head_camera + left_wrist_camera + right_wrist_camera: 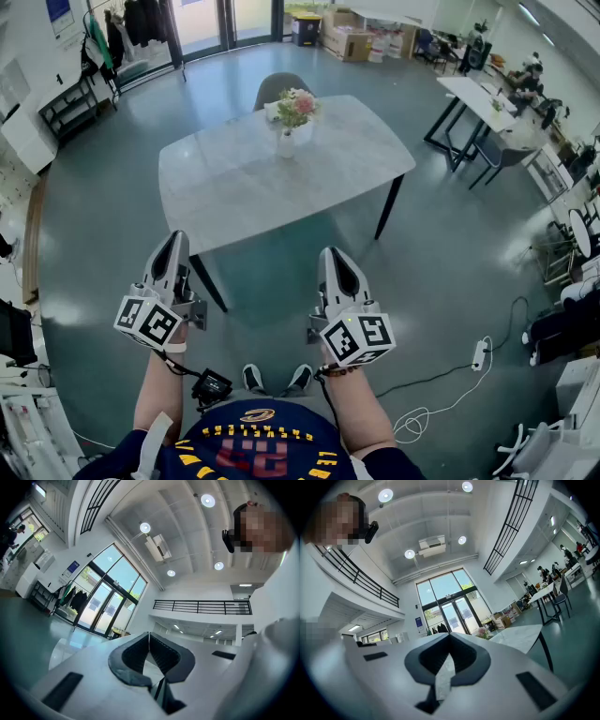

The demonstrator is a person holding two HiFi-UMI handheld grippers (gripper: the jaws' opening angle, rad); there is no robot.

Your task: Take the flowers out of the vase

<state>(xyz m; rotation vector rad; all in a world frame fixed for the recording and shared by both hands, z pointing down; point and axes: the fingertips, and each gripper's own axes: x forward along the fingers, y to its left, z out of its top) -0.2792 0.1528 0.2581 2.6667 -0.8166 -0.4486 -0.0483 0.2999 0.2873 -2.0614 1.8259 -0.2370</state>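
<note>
The head view looks steeply down from above, with the worktop (281, 187) well ahead. Both gripper views sit close behind their own jaws, tilted slightly upward at the ceiling (178, 536) and glass doors (105, 606). The right gripper view shares the worktop and flowers (482, 632) with the head view.

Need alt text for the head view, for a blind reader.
A person holds the left hand-held gripper and right hand-held gripper, both shut and empty, short of a grey table. Near its far edge a white vase holds flowers; a chair stands behind.
</note>
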